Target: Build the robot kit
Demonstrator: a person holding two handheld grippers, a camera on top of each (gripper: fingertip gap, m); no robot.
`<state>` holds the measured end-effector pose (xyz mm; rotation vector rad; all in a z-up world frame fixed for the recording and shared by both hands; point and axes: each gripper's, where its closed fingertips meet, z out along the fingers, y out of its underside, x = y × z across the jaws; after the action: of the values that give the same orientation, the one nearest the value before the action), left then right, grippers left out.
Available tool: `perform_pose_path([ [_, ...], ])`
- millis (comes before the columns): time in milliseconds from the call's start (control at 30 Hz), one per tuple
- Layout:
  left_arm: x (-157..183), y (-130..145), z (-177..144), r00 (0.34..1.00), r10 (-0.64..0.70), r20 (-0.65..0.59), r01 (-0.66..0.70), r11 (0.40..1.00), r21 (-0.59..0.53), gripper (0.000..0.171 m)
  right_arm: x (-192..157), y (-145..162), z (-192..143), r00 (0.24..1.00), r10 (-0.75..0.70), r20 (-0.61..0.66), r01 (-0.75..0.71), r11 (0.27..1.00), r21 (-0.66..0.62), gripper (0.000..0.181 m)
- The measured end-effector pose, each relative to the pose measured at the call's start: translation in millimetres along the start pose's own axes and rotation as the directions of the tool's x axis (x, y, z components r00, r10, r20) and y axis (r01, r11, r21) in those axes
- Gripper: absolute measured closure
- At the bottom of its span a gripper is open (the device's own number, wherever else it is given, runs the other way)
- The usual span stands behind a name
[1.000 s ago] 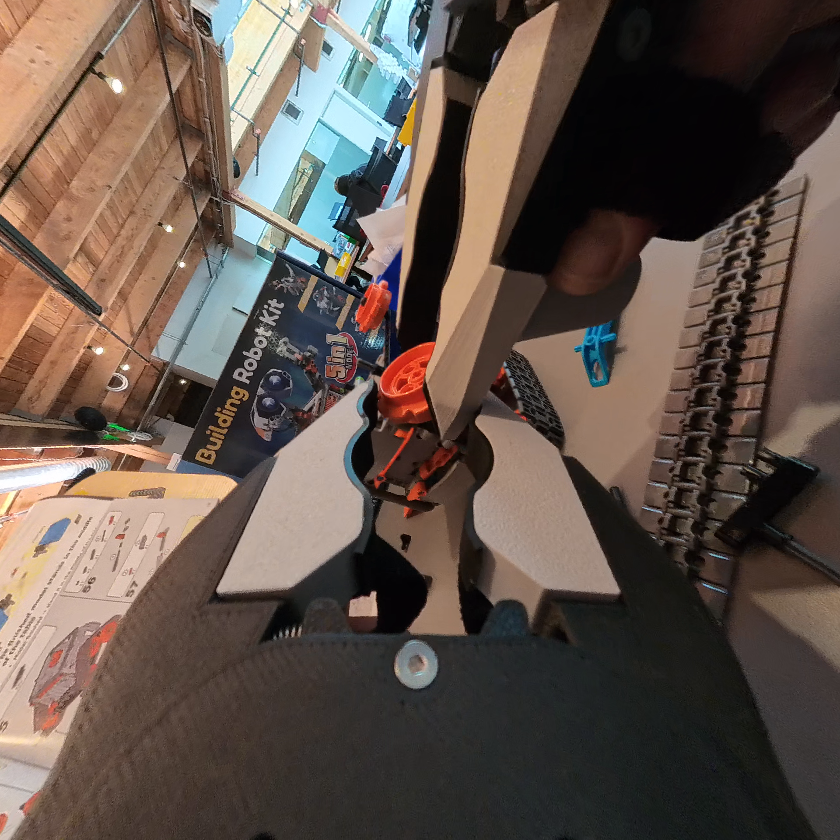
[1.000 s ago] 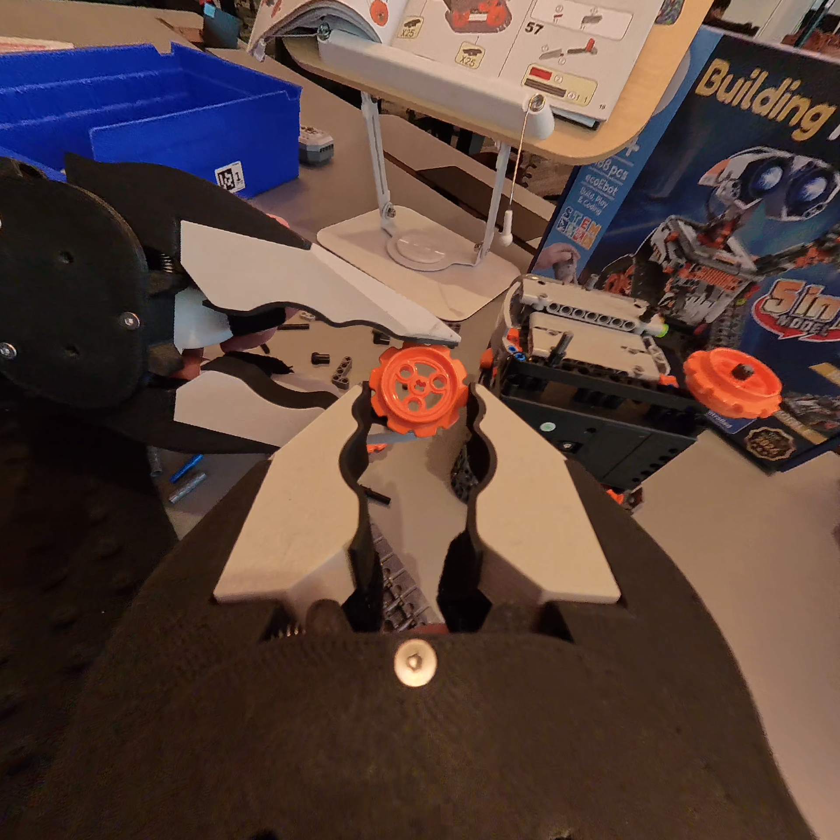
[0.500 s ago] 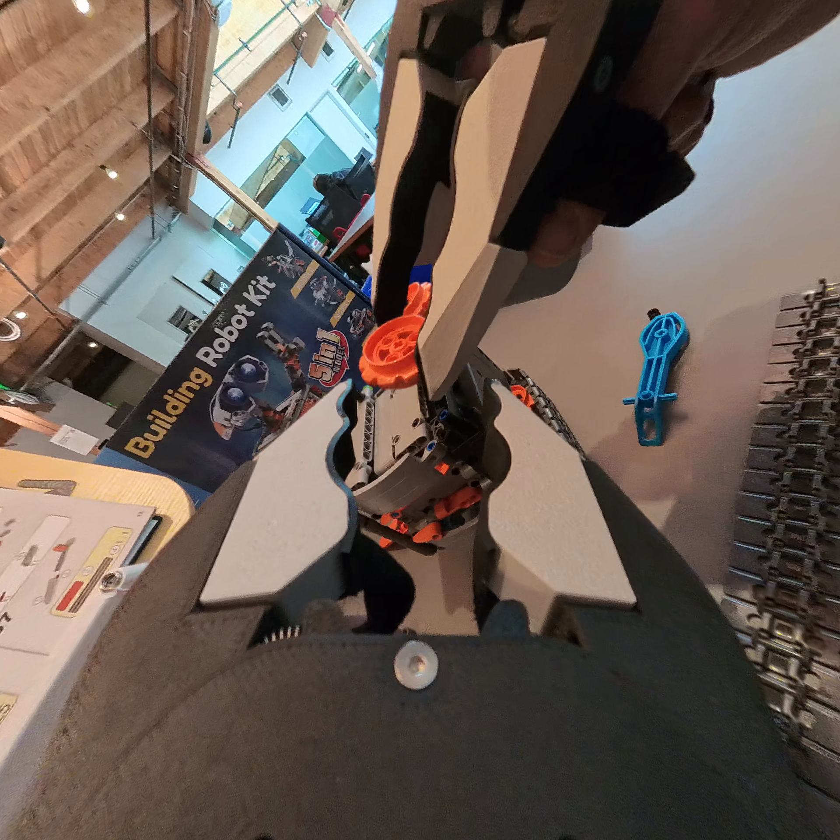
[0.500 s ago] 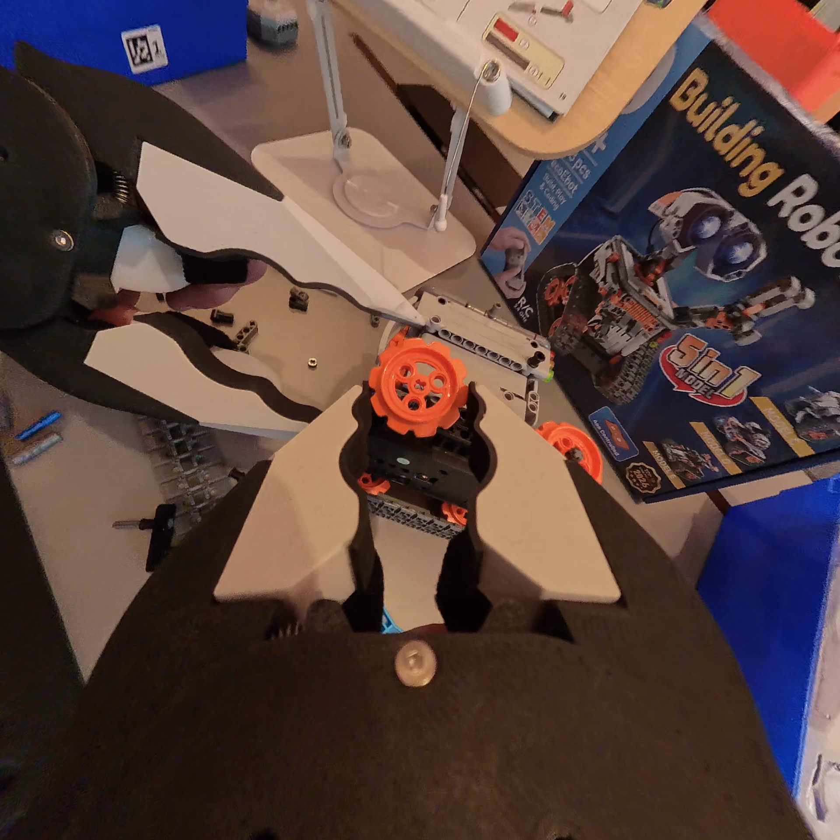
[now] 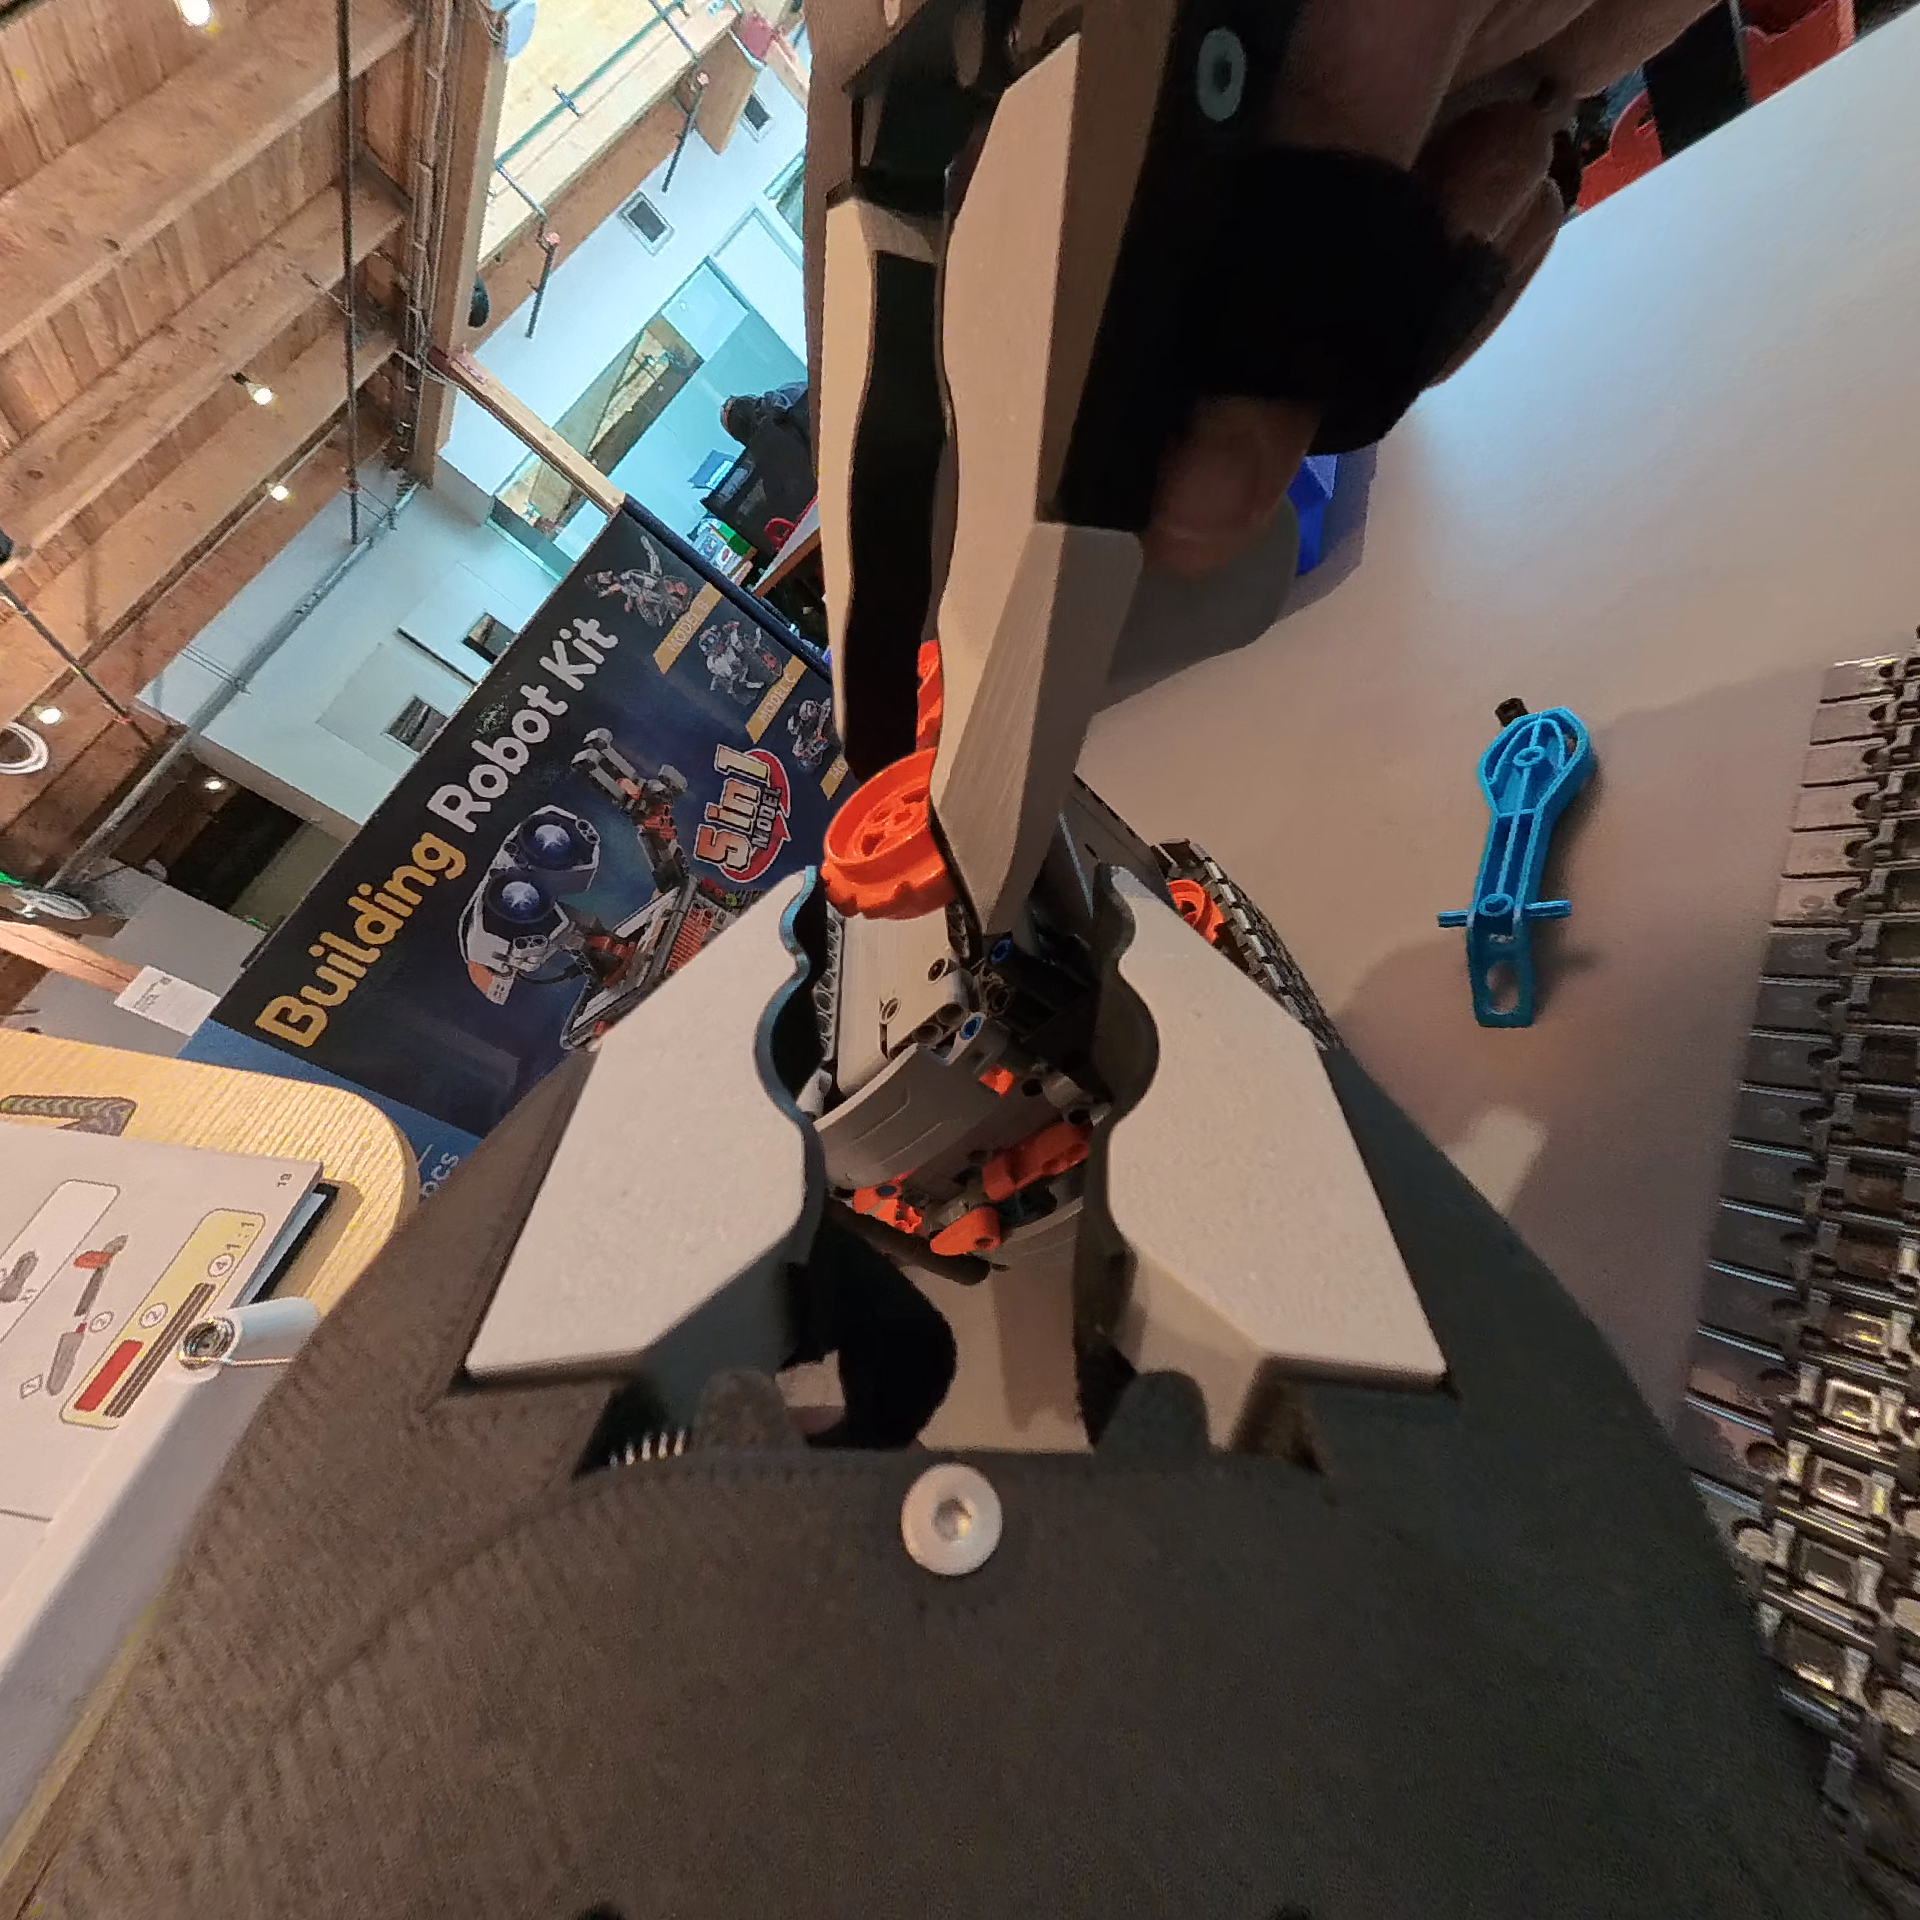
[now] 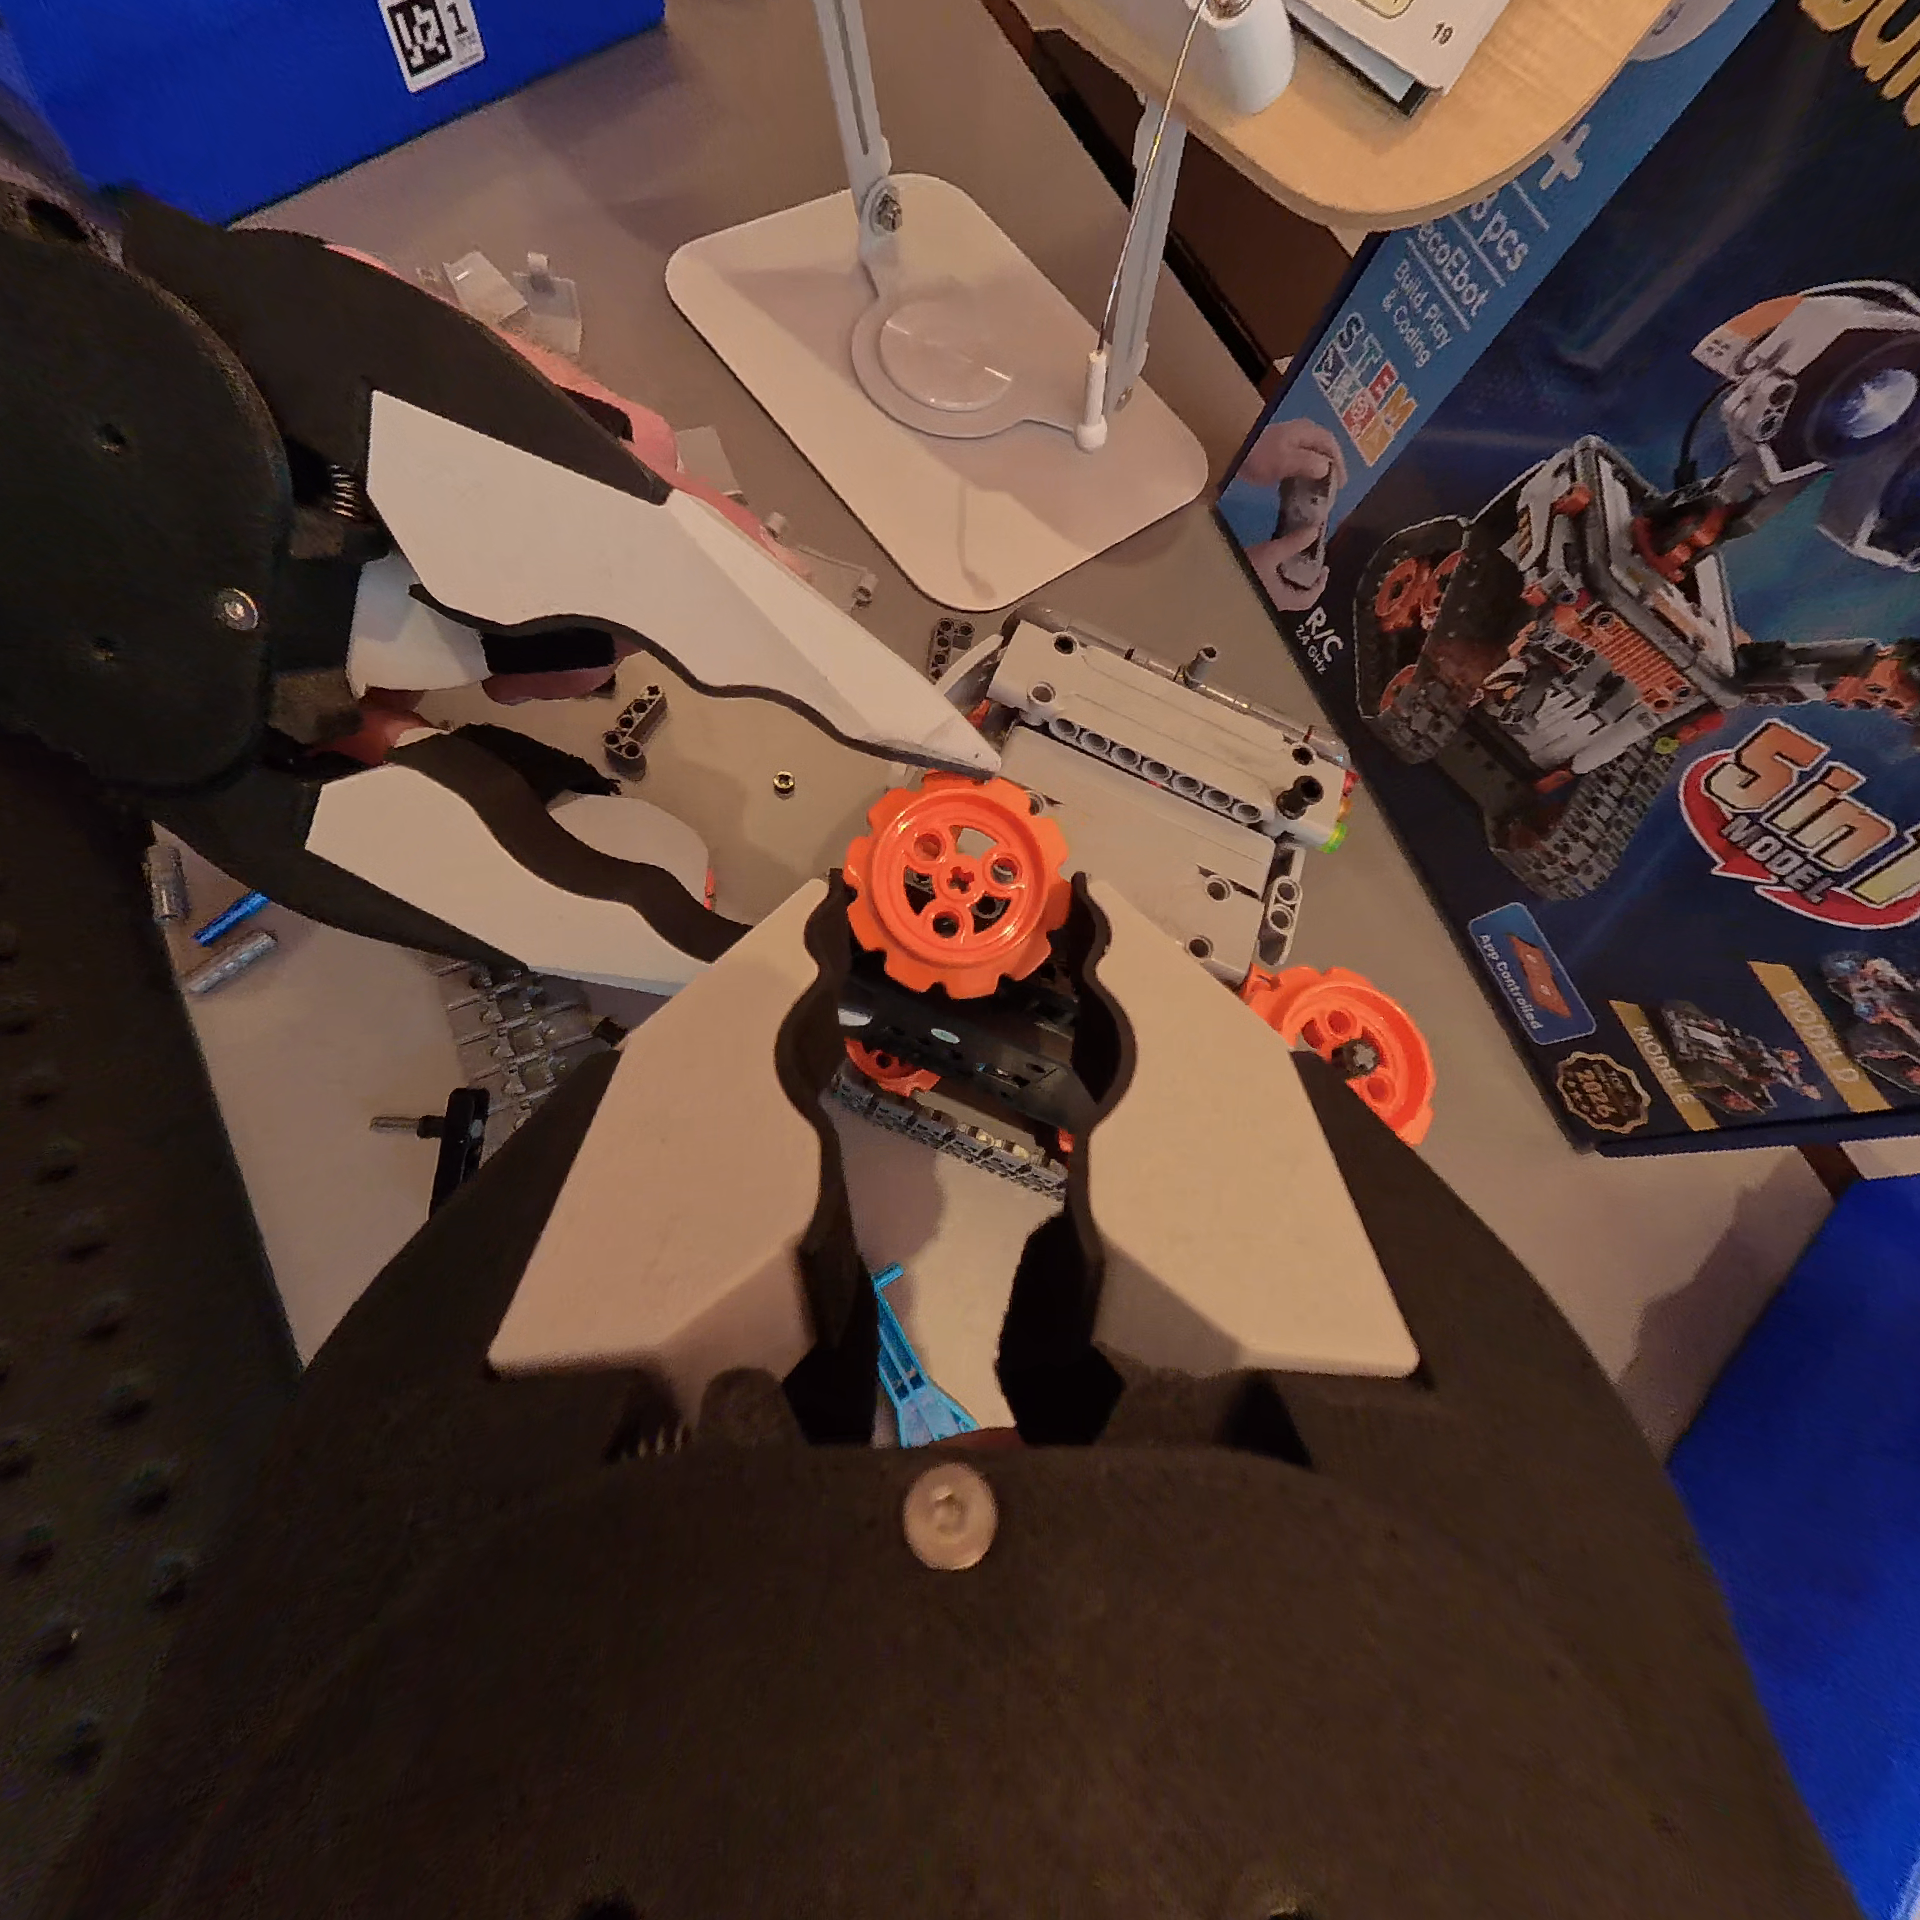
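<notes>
My right gripper (image 6: 956,888) is shut on an orange toothed wheel (image 6: 925,935), held edge-on just above a grey and black brick-built model (image 6: 1143,790) on the table. A second orange wheel (image 6: 1340,1039) sits on the model's side. My left gripper (image 5: 954,883) is open, and the model (image 5: 935,1091) shows between its fingers. In the left wrist view the right gripper (image 5: 935,831) comes down from above with the wheel (image 5: 883,852). In the right wrist view the left gripper (image 6: 831,842) reaches in from the left, its upper fingertip at the model's near corner.
A blue plastic tool (image 5: 1512,862) and long grey track strips (image 5: 1849,1143) lie on the table to the right. The kit's dark blue box (image 6: 1662,623) stands behind the model. A white book stand (image 6: 935,343) holds an instruction booklet. A blue bin (image 6: 260,83) is at the back left. Both grippers' tips are close together, under 4 cm apart.
The right gripper has carried the orange wheel from beside the model to right over it. The left gripper has closed in, so the model now sits between its open fingers.
</notes>
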<state>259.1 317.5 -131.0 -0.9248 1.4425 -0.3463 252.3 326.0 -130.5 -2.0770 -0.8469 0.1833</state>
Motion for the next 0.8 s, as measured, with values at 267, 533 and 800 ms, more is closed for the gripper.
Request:
perform_pose_path([
  [267,-1,0,0,1.0,-0.027,0.003,0.028,1.0,-0.015,0.124,-2,3,1,0.99,-0.011,0.144,0.031,0.99,-0.14,0.143],
  [533,-2,-2,-3,0.998,-0.046,0.033,0.047,0.998,-0.03,0.127,-2,8,-1,0.95,-0.163,0.268,0.25,0.908,-0.335,0.142],
  [800,7,4,-3,0.999,-0.03,0.031,0.032,0.997,-0.07,0.128,0,15,-1,0.87,-0.274,0.41,0.455,0.767,-0.452,0.142],
])
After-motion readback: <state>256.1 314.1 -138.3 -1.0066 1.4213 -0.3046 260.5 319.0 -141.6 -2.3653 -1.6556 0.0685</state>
